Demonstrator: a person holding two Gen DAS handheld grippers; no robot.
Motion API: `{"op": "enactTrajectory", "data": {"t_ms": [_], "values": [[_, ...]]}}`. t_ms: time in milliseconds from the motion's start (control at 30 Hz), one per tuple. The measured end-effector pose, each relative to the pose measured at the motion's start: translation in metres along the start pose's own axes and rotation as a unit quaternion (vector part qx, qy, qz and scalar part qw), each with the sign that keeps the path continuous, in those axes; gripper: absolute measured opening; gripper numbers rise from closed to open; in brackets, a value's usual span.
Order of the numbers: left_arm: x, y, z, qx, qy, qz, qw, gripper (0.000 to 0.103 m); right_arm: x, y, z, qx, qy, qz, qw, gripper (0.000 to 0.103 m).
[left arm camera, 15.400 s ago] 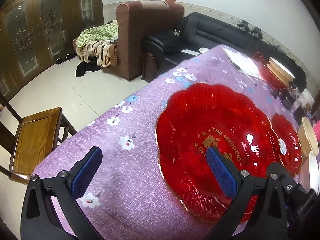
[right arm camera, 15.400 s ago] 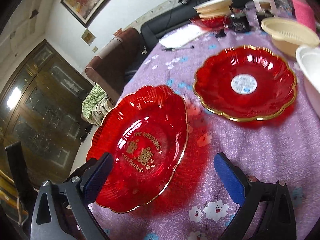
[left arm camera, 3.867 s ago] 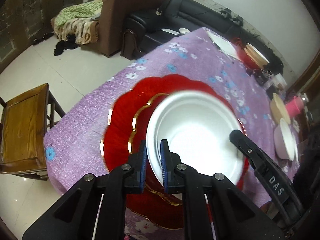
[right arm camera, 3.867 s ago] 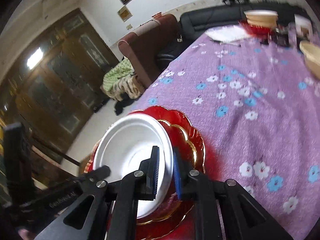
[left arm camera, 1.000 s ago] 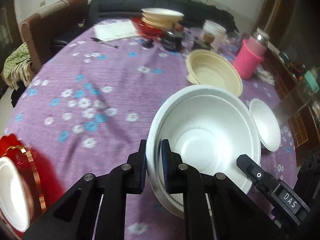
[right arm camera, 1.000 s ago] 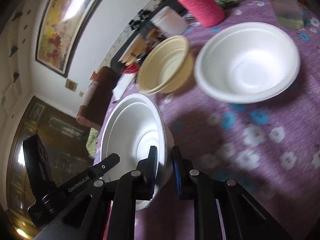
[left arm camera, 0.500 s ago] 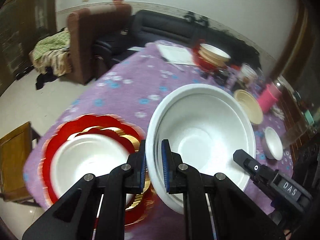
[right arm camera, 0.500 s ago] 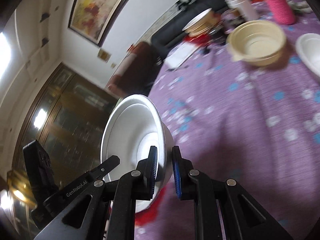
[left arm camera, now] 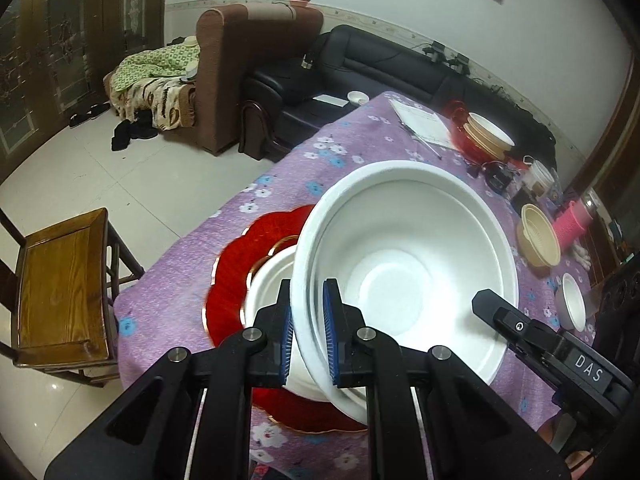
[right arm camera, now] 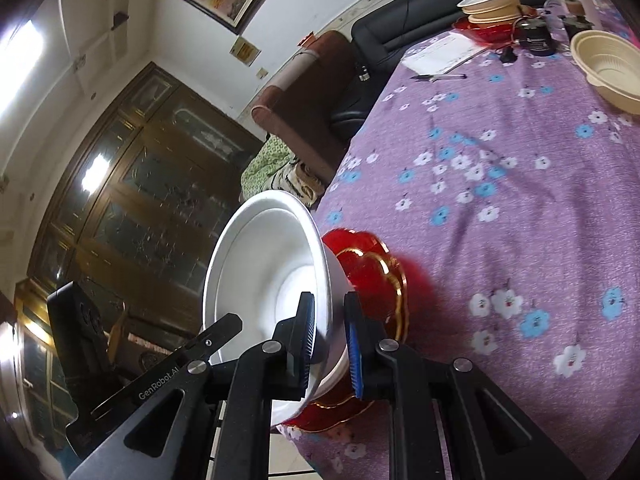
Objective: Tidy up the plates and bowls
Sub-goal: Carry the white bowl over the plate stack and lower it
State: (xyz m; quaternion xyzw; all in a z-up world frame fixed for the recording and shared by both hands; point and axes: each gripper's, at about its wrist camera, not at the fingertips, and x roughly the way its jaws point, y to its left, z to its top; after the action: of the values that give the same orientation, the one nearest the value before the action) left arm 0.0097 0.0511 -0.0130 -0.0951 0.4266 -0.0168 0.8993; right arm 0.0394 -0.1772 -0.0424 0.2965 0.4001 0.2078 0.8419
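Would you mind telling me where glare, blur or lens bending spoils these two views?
Left wrist: the white bowl is overexposed, the door frame at the edge bows. Right wrist: ceiling lights blow out, the red plates smear slightly.

Lower white bowl (left arm camera: 268,284) mostly hidden

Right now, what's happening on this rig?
A person holds a big white bowl with both grippers: left gripper and right gripper each clamp its rim. It hangs tilted above the red plates, which already carry a smaller white bowl. A beige bowl waits on the purple tablecloth.
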Motion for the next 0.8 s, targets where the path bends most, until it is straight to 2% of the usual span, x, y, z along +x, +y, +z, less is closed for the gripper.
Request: {"op": "enactTrajectory", "data": {"t_ms": [400,800], "values": [[0.001,0.016,-0.007,-0.005,-0.003,0.004,1.0,0.012,0.012,0.01,-0.01,-0.013,0.013,-0.012,1.0,0.015],[0.01,0.022,-0.01,-0.006,0.009,0.011,0.9999,0.013,0.028,0.002,-0.01,-0.003,0.027,-0.02,0.999,0.015]]}}
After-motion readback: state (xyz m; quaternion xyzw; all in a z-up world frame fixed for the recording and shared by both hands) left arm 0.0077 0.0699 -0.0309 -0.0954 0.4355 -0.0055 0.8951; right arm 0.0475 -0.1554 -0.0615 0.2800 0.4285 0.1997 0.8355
